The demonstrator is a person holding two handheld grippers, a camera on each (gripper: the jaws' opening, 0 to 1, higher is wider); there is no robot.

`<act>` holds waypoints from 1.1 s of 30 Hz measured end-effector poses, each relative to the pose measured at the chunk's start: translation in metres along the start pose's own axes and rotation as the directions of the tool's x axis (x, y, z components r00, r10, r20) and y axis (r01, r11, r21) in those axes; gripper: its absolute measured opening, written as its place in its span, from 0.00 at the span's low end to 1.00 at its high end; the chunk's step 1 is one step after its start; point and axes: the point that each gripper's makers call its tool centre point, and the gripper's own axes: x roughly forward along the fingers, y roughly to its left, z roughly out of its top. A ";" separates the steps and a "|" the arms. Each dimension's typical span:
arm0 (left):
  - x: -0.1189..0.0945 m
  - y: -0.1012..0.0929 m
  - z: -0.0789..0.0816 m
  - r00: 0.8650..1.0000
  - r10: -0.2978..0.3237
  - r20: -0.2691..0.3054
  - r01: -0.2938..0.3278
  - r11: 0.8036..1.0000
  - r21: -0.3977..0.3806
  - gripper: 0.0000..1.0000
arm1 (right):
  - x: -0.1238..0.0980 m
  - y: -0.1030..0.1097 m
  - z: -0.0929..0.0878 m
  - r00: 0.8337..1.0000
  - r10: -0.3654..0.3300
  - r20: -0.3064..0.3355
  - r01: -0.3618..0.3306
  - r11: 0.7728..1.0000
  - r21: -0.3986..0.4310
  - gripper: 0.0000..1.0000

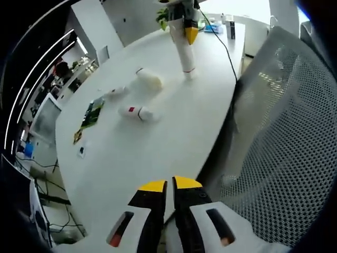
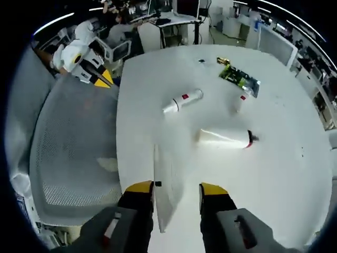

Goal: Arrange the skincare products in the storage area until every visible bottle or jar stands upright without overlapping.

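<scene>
Right gripper (image 2: 176, 191): yellow-tipped jaws part-open around a tall white plastic tube (image 2: 164, 197), which stands upright on the white worktop (image 2: 295, 174); whether the pads press it I cannot tell.
Same tube, left gripper view: the white tube (image 1: 185, 52) stands on end at the far side of the worktop (image 1: 131, 163), with the right gripper (image 1: 188, 23) over its top.
Lying next to the tube: a white cylindrical bottle with a red-and-dark cap (image 2: 226, 138) lies on its side just beyond the standing tube, long axis crosswise to the right gripper's jaws, cap pointing away from the mesh chair (image 2: 73, 153).
Farther from the tube: a slim white bottle with a red label mark (image 2: 182, 101) lies slantwise, and beyond it a small white tube with a red dot (image 2: 239, 102) sits near a green circuit board (image 2: 239, 79).
Left gripper (image 1: 169, 185): jaws nearly together, holding nothing, hanging at the worktop's edge beside the chair (image 1: 284, 132), well apart from the tube.
Nearer gripper: judging by this, the right one is closer to the capped bottle.
Work left: three containers look to need standing up.
</scene>
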 end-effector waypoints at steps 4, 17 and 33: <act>0.000 0.000 -0.001 1.000 -0.002 -0.003 0.002 1.000 0.003 0.03 | 0.000 0.002 0.004 0.992 -0.015 0.122 0.003 0.995 0.097 0.32; 0.000 0.001 -0.002 1.000 -0.001 -0.008 0.001 1.000 -0.002 0.03 | 0.011 -0.007 0.014 0.821 -0.422 0.386 0.169 0.824 0.541 0.55; 0.000 0.001 -0.003 1.000 0.001 -0.013 -0.001 1.000 -0.003 0.02 | 0.011 -0.015 0.015 0.740 -0.594 0.315 0.110 0.569 0.815 0.69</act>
